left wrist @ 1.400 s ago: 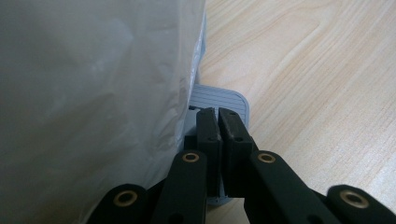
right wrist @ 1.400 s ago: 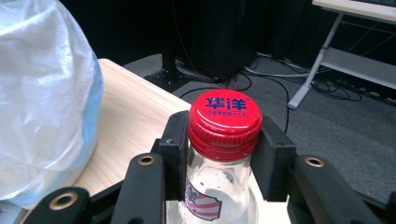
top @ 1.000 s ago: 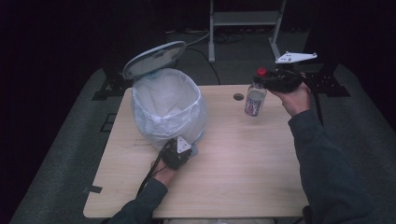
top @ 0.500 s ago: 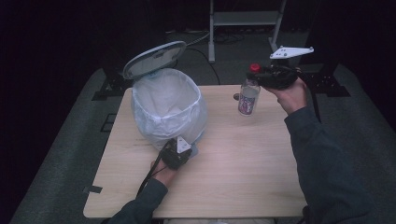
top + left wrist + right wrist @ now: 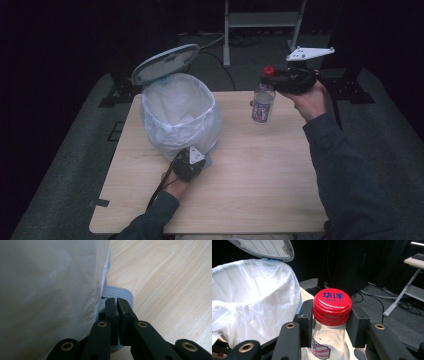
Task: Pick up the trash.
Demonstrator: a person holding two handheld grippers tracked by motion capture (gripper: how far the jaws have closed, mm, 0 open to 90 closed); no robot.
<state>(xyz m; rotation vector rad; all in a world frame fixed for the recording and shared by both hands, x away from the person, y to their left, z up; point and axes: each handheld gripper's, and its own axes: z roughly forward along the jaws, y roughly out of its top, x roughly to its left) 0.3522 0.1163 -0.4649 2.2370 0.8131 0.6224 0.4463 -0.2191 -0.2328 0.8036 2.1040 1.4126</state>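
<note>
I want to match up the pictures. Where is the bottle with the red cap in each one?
High view: bottle upper right of middle, held by the right gripper.
Left gripper view: not in it.
Right gripper view: bottom centre, cap between the jaws.
Shared landmark: the white-lined bin.

red bottle cap (image 5: 332, 304), white bin liner (image 5: 176, 105)
</note>
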